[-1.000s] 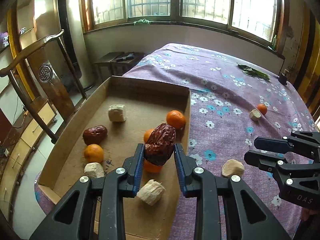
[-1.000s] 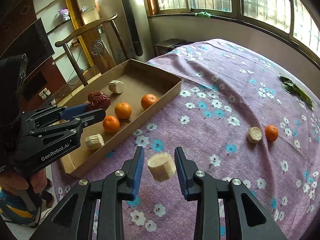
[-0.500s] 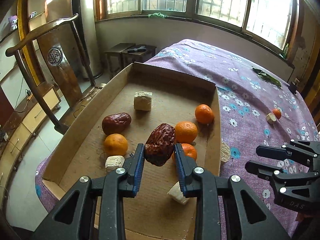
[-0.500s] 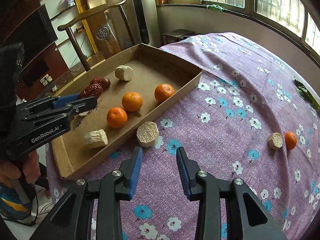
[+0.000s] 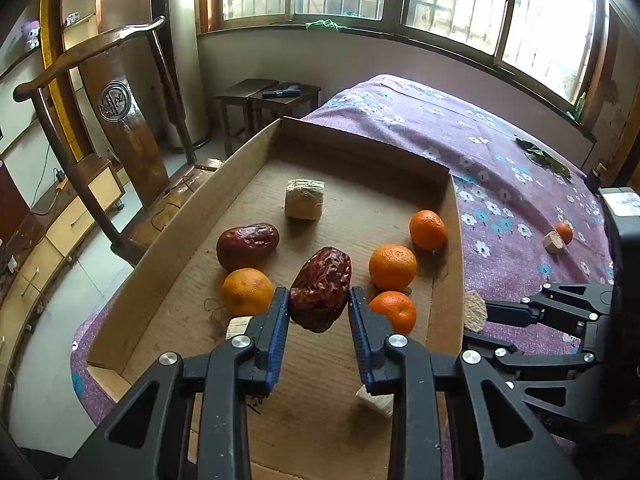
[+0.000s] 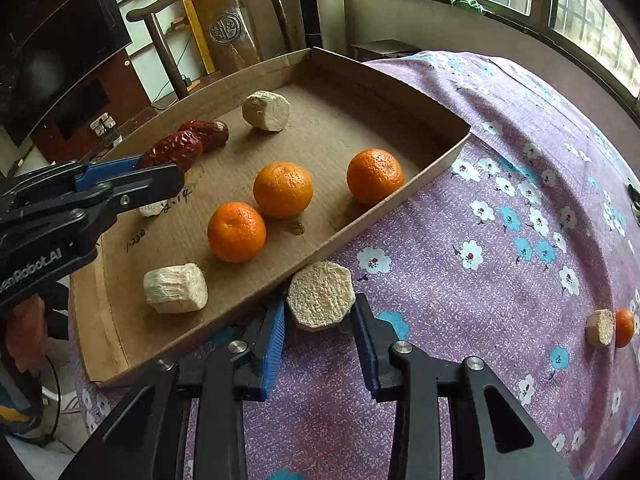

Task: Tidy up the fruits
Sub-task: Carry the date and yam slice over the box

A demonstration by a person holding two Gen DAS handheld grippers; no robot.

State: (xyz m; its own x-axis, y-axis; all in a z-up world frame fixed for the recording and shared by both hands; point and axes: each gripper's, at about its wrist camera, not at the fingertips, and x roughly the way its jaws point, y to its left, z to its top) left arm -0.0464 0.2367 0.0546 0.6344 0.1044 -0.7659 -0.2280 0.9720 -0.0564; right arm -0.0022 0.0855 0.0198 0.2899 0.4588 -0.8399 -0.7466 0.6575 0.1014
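- Left gripper (image 5: 319,305): jaws nearly closed, both blue pads pressed against a wrinkled red date (image 5: 321,289), which is held above the floor of the cardboard tray (image 5: 256,152).
- Tray, left part: a second date (image 5: 247,245) lies on the floor, with an orange (image 5: 247,291) just in front of it; a pale fibrous chunk (image 5: 304,199) sits farther back, near the far wall.
- Tray, right part: three oranges (image 6: 283,189) in a loose diagonal row along the right wall; one more pale cut piece (image 6: 175,289) lies near the front of the tray, seen in the right wrist view.
- Right gripper (image 6: 319,317): jaws closing, with a pale round cut piece (image 6: 321,295) between the pads; this piece lies on the cloth, touching the outer face of the tray's right wall. Whether the pads already press on it cannot be told from either view.
- Purple floral cloth (image 6: 500,280): covers the surface under the tray.
- Far right of the cloth: a small pale piece (image 6: 599,327) and a small orange (image 6: 624,327) lie touching each other, well apart from the tray.
- Background, left: a dark wooden chair (image 5: 120,92) stands beside the tray's left wall.
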